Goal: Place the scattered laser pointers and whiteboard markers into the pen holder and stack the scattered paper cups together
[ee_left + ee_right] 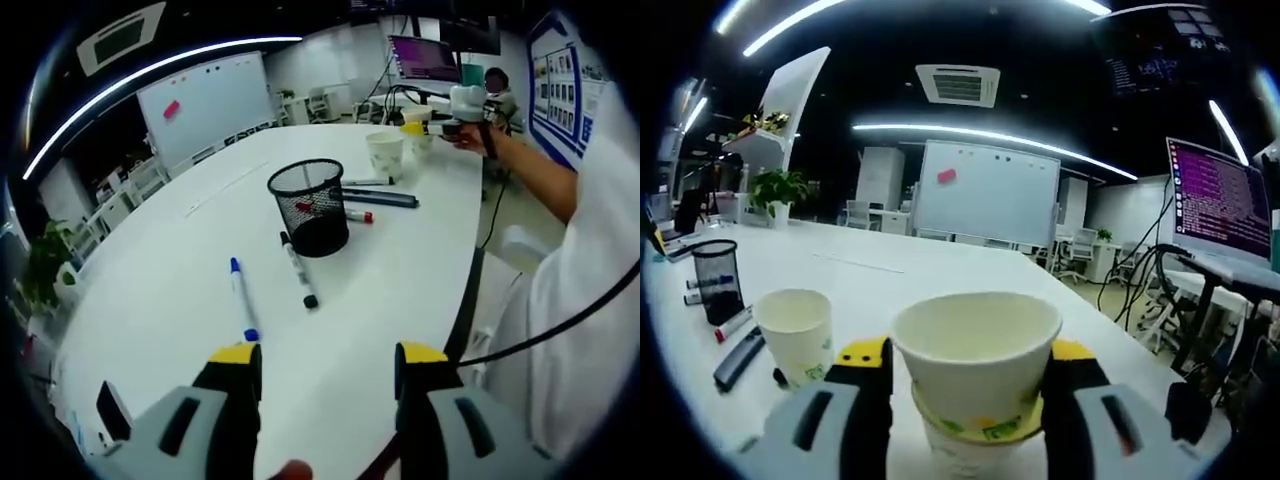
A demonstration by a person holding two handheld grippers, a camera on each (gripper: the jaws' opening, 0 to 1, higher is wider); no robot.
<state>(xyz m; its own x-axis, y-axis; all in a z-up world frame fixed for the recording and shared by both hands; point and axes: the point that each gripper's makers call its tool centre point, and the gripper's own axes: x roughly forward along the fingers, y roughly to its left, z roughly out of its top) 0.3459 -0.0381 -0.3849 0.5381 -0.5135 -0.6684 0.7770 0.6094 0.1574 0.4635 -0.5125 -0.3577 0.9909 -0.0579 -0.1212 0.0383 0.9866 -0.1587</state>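
The white desk (180, 300) carries a mesh pen holder (310, 205) at centre. The right gripper (965, 385) pinches a thin, crushable paper cup (975, 350) at mid-wall, seemingly nested into another. The left gripper (328, 372) fingers are spread; light, stiff markers (243, 298) lie at 7 o'clock of the holder.
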